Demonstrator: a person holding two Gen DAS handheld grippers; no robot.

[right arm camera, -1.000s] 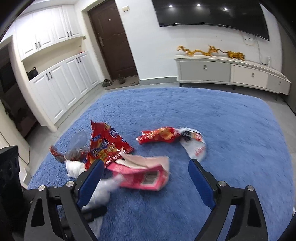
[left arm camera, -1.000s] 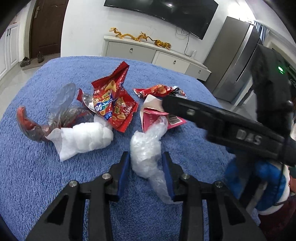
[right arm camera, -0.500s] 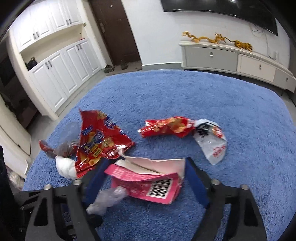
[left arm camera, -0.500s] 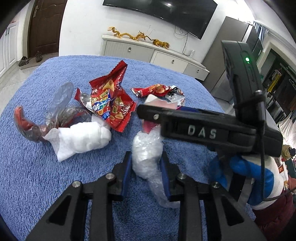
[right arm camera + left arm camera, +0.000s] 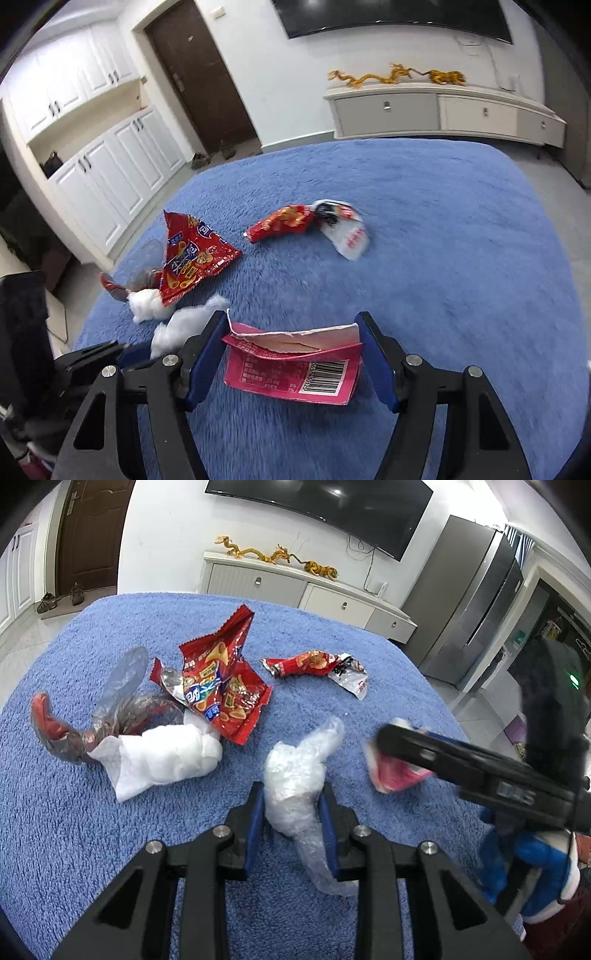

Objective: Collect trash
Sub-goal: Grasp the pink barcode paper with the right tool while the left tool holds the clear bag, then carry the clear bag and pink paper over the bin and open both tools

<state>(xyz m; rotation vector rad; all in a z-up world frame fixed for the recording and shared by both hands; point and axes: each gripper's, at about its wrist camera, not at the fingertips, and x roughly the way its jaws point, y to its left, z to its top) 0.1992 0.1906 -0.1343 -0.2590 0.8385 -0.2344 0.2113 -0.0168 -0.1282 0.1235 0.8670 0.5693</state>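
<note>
My left gripper (image 5: 291, 794) is shut on a crumpled wad of clear plastic wrap (image 5: 295, 768), both pads pressing its sides on the blue fleecy cover (image 5: 74, 830). A torn pink carton (image 5: 291, 369) with a barcode sits between the jaws of my right gripper (image 5: 291, 332). Those jaws are closing, and the pads touch the carton's two ends. The left wrist view shows that pink carton (image 5: 395, 775) to the right of the plastic wad. Left on the cover are a red chip bag (image 5: 221, 686), a small red wrapper (image 5: 306, 662) and a white tissue (image 5: 166, 760).
A clear film with a red end (image 5: 55, 727) lies far left beside the tissue. A white wrapper (image 5: 347, 236) adjoins the small red one. A hand in a blue and white glove (image 5: 535, 867) holds the right tool. The cover's far edge (image 5: 369, 142) faces a white sideboard (image 5: 424, 110).
The right gripper's jaws narrowed onto the pink carton and carried it to the right, away from the pile. The left jaws tightened slightly on the plastic wad, which stayed in place.
</note>
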